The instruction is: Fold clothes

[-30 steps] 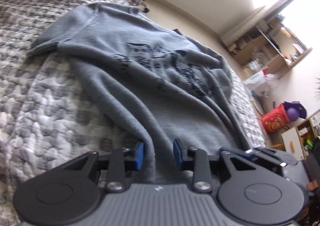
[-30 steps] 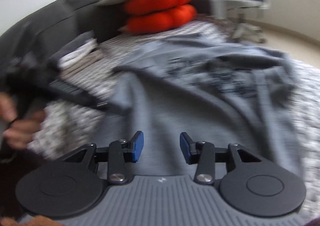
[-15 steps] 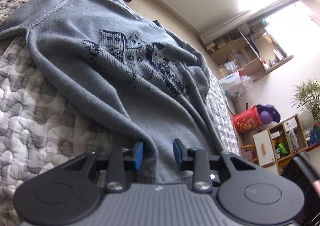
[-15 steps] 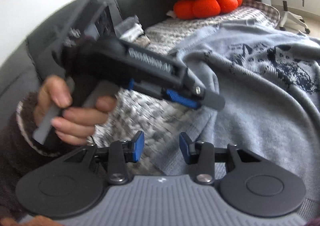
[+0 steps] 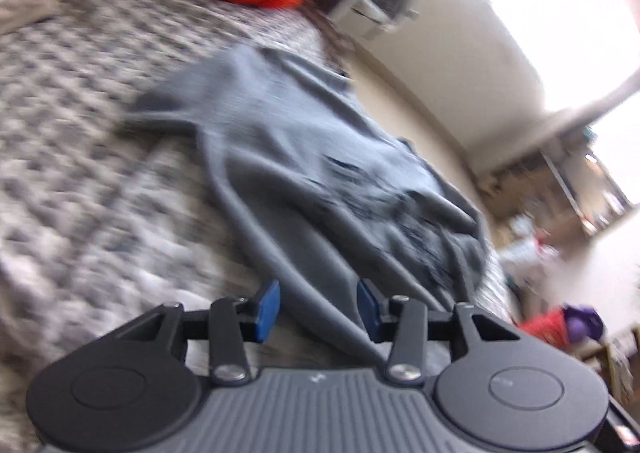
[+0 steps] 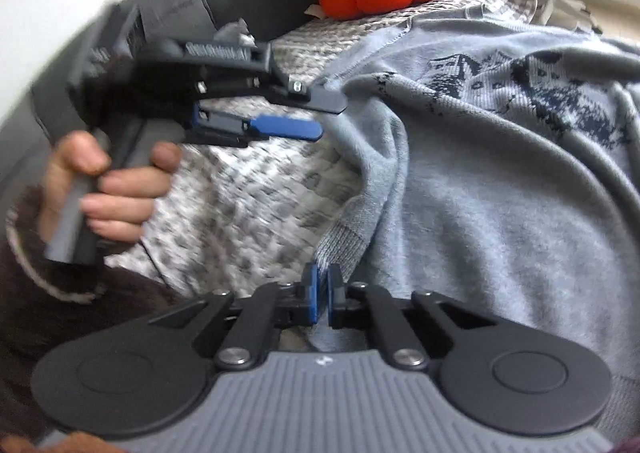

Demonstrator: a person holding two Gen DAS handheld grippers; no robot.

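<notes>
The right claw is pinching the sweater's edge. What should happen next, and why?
Probably the left claw should close on the fold of the grey sweater lying between its open fingers. The right claw looks shut on the ribbed hem, so a second hold would let both lift and fold it over the quilt.

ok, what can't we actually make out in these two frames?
- Left wrist view: motion blur smears the sweater print and the shelves at right.
- Right wrist view: the hem caught in the right gripper is hidden behind its fingers.
- Right wrist view: the left gripper is side-on and blurred, so its opening is unclear.
</notes>
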